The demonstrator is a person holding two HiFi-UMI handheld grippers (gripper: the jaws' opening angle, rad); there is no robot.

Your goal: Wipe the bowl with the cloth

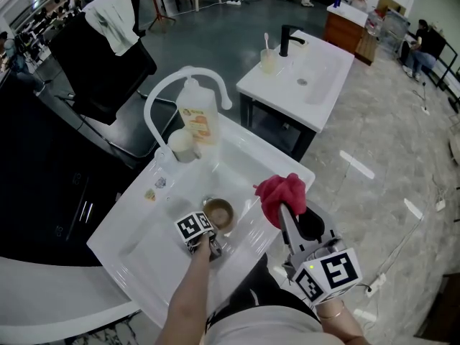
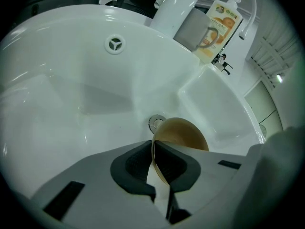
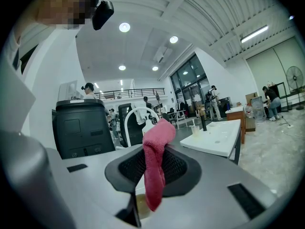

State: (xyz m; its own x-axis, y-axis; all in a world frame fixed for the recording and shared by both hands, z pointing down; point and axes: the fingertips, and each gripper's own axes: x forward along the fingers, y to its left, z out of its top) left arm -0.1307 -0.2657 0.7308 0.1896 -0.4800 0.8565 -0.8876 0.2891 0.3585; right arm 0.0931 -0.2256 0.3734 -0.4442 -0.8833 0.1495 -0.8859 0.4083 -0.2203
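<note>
Brown glossy round bowl (image 2: 183, 133), thin rim; soft red cloth (image 3: 155, 161), bunched.

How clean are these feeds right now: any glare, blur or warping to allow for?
Head view: sharp, evenly lit, the white sink not blown out. Left gripper view: fisheye bends the sink, sheen on its wall, bowl rim sharp. Right gripper view: ceiling lamps glare, cloth crisp, corners black.

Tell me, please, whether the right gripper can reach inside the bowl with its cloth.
Probably yes: the bowl faces up in the sink, the left gripper pinches only its near rim, and nothing stands between it and the right gripper's cloth.
</note>
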